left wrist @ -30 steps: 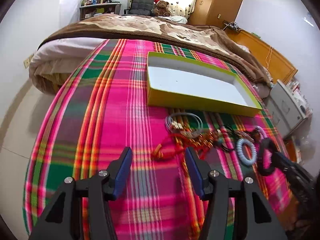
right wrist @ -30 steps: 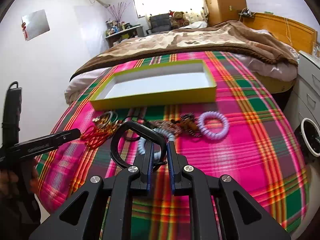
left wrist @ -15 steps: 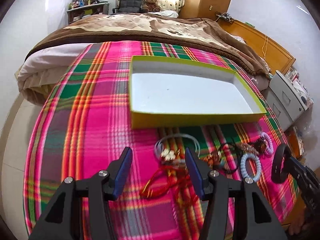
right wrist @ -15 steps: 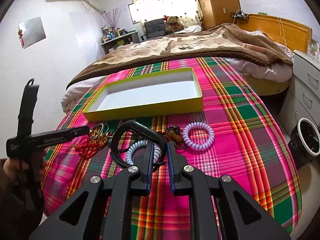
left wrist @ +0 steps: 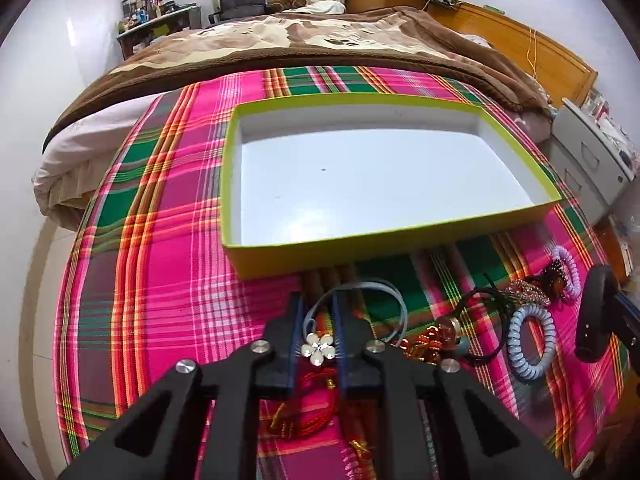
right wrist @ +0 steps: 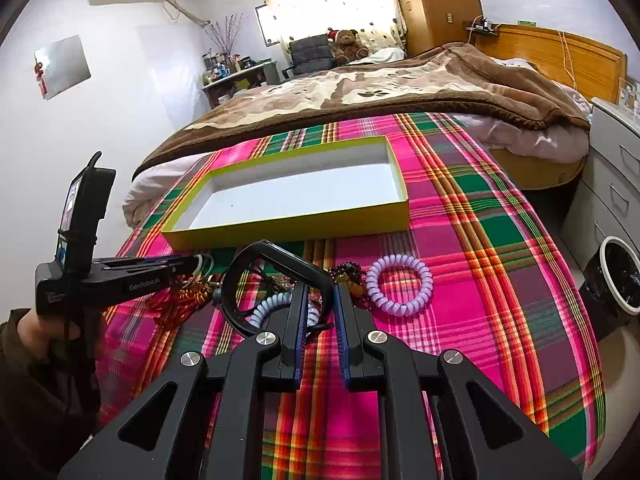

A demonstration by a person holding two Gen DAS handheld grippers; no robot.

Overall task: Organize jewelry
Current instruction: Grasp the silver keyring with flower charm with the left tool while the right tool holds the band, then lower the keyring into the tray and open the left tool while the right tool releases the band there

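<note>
L claw clamped on my grey cord with its flower charm, to lift it from the pile | R claw pinched on black band, held off the bed | box empty beyond, on plaid | text: "GenRobot" on L claw side
</note>
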